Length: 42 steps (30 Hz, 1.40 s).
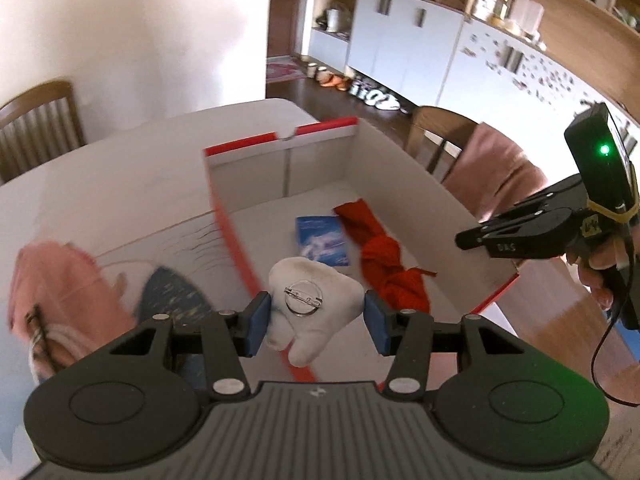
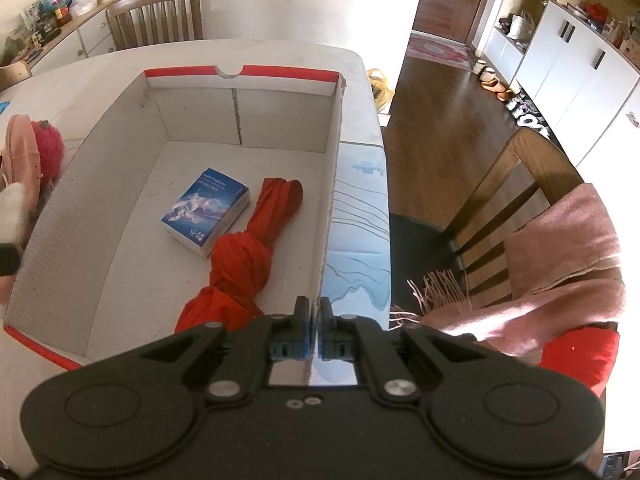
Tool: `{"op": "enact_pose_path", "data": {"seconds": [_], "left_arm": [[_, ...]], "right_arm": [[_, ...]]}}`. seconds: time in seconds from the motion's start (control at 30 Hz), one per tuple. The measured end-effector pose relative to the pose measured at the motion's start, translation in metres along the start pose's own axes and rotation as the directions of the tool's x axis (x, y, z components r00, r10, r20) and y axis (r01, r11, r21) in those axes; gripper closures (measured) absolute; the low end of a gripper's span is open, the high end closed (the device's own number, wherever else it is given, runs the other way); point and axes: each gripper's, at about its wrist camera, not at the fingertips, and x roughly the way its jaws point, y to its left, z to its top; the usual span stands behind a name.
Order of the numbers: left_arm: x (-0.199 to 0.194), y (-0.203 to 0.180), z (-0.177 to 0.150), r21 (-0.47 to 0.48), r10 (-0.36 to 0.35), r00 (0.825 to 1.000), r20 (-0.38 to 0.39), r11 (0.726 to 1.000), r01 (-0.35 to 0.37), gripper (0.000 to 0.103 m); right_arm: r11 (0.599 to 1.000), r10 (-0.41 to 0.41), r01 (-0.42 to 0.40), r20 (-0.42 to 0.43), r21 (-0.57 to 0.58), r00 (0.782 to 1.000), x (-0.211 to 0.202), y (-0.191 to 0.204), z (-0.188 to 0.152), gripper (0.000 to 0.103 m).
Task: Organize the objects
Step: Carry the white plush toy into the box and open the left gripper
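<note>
Left gripper (image 1: 316,312): my pads are clamped on the white tooth-shaped plush (image 1: 310,308), pin badge facing me, and it hangs right over the box's near red rim.
Right gripper (image 2: 315,312): jaws pressed together with nothing between them, parked over the box's right wall near its front corner.
Box (image 1: 452,216): white, red-edged, open-topped, sitting on the bench (image 2: 280,50) and reaching toward its far edge.
Already inside: a blue book (image 2: 206,210) mid-floor, and a knotted red cloth (image 2: 244,256) just beside it along the right wall.
Doing this step well: I'd say carry the plush clear past the rim, aim for the bare floor left of the book, lower it, then let go, so nothing gets knocked.
Still to sort: a pink item (image 1: 60,300) and a dark blue patterned thing (image 1: 176,300) lie blurred on the bench left of the box.
Only the right view shows: the whole box floor, plus a red fuzzy ball (image 2: 50,146) outside its left wall.
Only the left view shows: the grip itself, clearly.
</note>
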Motion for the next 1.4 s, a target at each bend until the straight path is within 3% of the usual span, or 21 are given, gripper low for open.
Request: {"op": "enact_pose_path", "data": {"seconds": [0.2, 0.53, 0.9, 1.4], "left_arm": [[0.03, -0.022, 0.017, 0.061, -0.013, 0.998, -0.06, 0.998, 0.016, 0.054], [0.086, -0.035, 0.029, 0.095, 0.027, 0.984, -0.174, 0.995, -0.011, 0.054], [0.138, -0.038, 0.034, 0.109, 0.078, 0.935, -0.347, 0.993, -0.042, 0.054], [0.165, -0.039, 0.025, 0.106, 0.097, 0.889, -0.446, 0.993, -0.056, 0.053]], "right_arm": [[1.0, 0.006, -0.006, 0.002, -0.004, 1.0, -0.001, 0.0, 0.0, 0.1], [1.0, 0.017, -0.017, 0.001, -0.016, 1.0, 0.0, -0.001, 0.0, 0.099], [0.999, 0.032, -0.032, 0.002, -0.028, 0.999, 0.001, -0.003, -0.001, 0.099], [0.998, 0.053, -0.053, 0.003, -0.033, 0.999, 0.001, -0.006, -0.001, 0.098]]}}
